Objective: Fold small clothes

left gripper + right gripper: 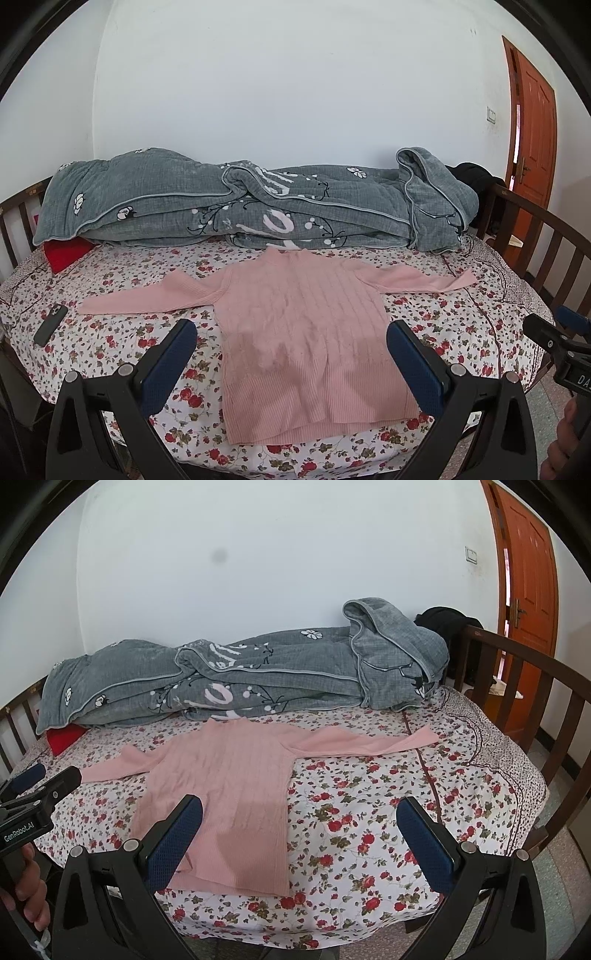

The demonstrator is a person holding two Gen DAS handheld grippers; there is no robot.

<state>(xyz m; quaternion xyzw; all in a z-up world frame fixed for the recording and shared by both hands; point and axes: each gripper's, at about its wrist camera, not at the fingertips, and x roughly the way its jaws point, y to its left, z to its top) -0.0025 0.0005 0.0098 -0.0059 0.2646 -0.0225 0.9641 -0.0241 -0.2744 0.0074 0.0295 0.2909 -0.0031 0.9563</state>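
A pink ribbed sweater (303,332) lies flat on the floral bedsheet (110,332), both sleeves spread out to the sides, hem toward me. It also shows in the right wrist view (221,794). My left gripper (291,332) is open and empty above the sweater's lower half, its blue pads either side of the body. My right gripper (299,812) is open and empty, over the sweater's right hem edge and the sheet. The right gripper also shows at the edge of the left wrist view (554,332), and the left gripper at the edge of the right wrist view (40,786).
A grey flowered quilt (240,199) is bunched along the wall side of the bed. A dark phone (51,324) lies on the sheet at left, a red cloth (64,253) beyond it. A wooden rail (546,236) bounds the bed's right side; an orange door (532,140) stands behind.
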